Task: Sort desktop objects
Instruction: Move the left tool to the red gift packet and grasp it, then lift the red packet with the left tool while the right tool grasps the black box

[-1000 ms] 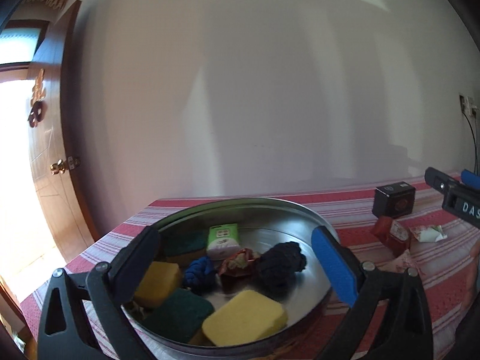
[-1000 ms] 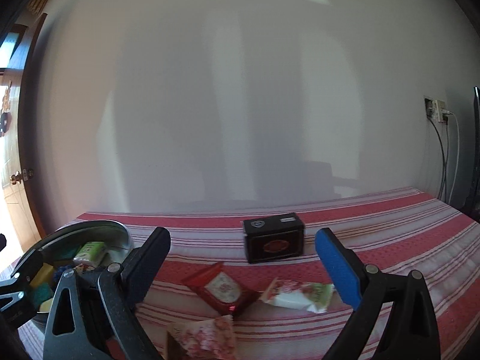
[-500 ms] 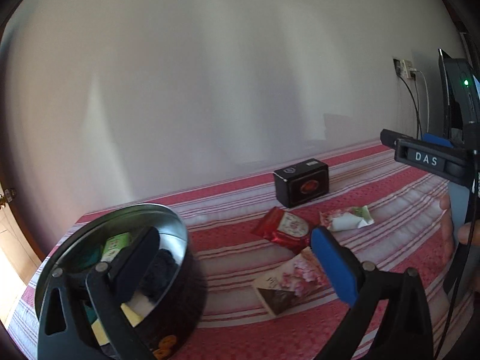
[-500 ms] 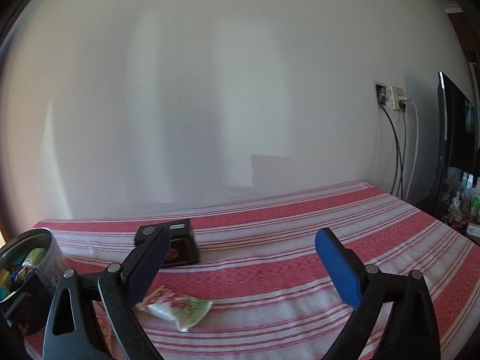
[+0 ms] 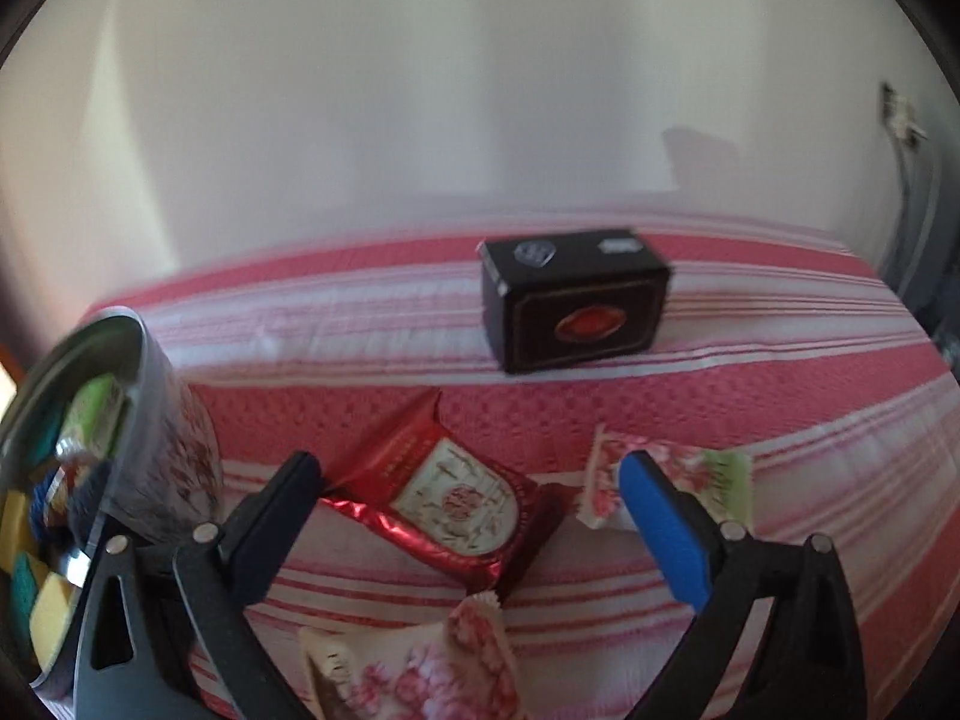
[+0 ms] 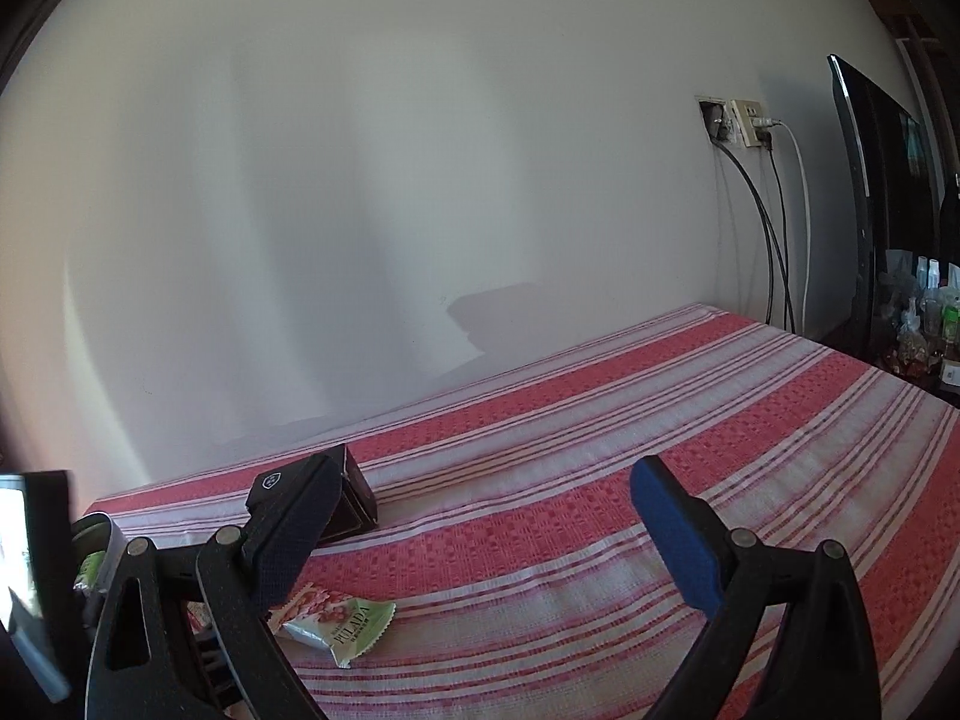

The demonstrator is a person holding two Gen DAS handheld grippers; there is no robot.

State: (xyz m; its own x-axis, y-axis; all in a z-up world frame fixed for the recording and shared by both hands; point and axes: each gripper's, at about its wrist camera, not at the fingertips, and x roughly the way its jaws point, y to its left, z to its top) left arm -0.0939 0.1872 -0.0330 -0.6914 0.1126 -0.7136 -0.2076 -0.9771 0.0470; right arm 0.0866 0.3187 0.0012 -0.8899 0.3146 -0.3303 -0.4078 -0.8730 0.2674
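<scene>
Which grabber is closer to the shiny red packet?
Left. The left gripper hangs right over the red packet, jaws open either side. The right gripper is off to the side over bare striped cloth.

Left gripper, right gripper: black triangular-cutout frames, silver pivot screws, one black textured pad at 9 o'clock, one blue pad at 3 o'clock.

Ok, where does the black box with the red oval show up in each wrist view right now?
Left wrist: the black box stands upper centre on the striped cloth, beyond the red packet, clear of the open left gripper.
Right wrist: the box sits lower left, partly hidden behind the right gripper's black finger.
Shared landmark: the green-and-pink snack packet lying in front of the box.
</scene>
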